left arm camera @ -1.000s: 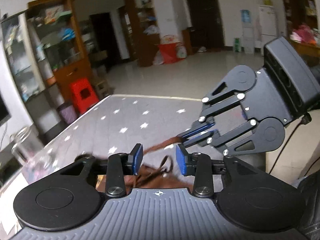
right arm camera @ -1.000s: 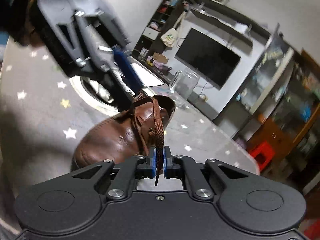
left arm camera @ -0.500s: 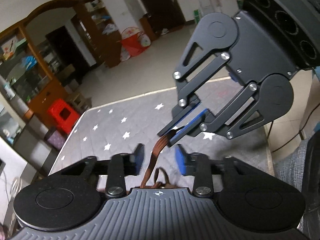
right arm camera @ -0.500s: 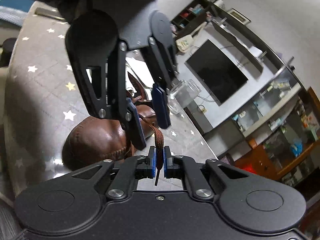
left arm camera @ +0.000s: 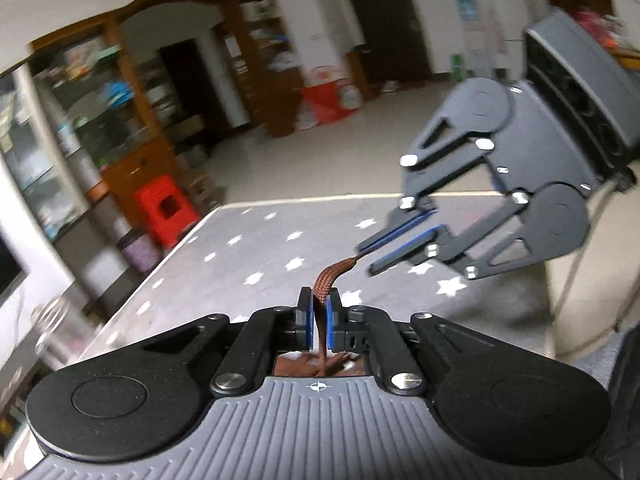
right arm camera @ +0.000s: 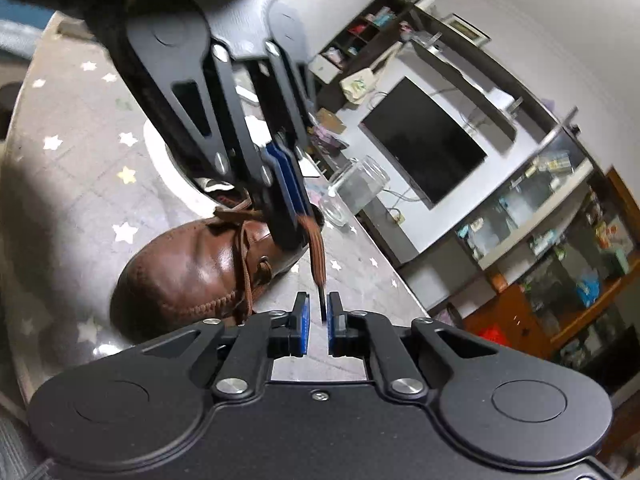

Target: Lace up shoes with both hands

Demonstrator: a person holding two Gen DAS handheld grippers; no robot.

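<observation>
Most of the shoe (left arm camera: 298, 365) hides behind left tool (left arm camera: 319, 312) clamping lace (left arm camera: 331, 274).

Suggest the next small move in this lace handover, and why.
Probably open the right tongs. The left tongs are shut on the lace above the shoe, while the right ones seem to pinch only its tip.

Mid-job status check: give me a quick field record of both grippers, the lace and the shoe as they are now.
left gripper: shut on the brown lace
right gripper: pads nearly together, lace tip between them; whether it is pinched is unclear
lace: runs from the shoe up through the left pads to the right gripper
brown leather shoe: on the star-print table, laces loose
glass jar: on the table beyond the shoe
</observation>
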